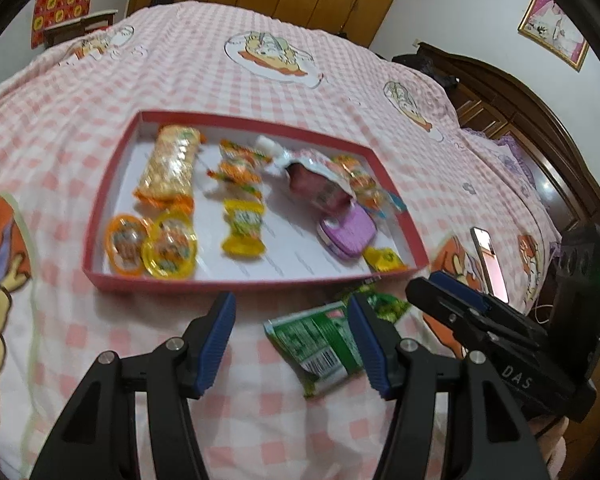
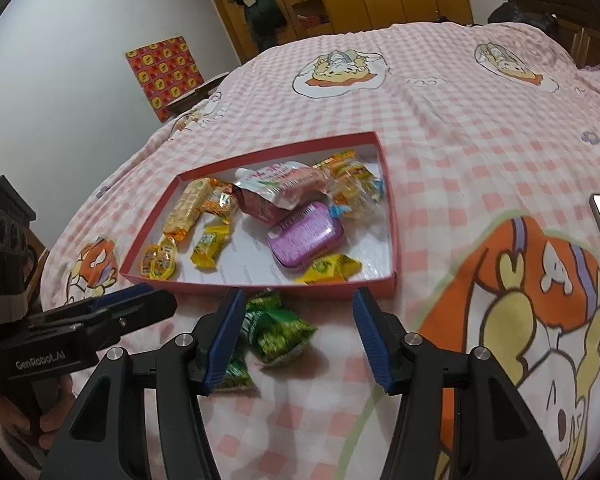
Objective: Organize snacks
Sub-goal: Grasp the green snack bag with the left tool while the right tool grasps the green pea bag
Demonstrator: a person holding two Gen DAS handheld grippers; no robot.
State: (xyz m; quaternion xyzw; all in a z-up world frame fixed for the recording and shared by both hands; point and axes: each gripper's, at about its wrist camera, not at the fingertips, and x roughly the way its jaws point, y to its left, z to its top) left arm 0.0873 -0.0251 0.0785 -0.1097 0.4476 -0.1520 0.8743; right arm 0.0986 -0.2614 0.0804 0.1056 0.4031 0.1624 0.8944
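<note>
On my left wrist feed the left claw [image 1: 292,340] hangs over the bed [image 1: 260,80] with its blue pads spread wide and nothing between them. Just under its right pad, at lower centre of the frame, lies a green snack packet [image 1: 316,340] flat on the pink checked cover, barcode side up, with a second green packet [image 1: 380,304] just above it, close to the near wall of the red box [image 1: 228,282].

My right wrist feed shows the right claw [image 2: 298,336] also gaping and empty, poised above the same green packets [image 2: 276,332], which sit between its pads toward the left one.

Inside the box, mid-frame, I can see a long orange wafer bar [image 1: 170,166], two round jelly cups [image 1: 152,246] touching each other at the lower left corner, a yellow candy [image 1: 242,228], some orange-wrapped sweets [image 1: 238,166], a pink pouch with a white cap [image 1: 316,184], a purple tin [image 1: 346,232] resting against the pouch, and a yellow packet [image 1: 384,258] in the lower right corner.

A phone [image 1: 490,262] lies on the cover at the right of the frame, apart from the box.
</note>
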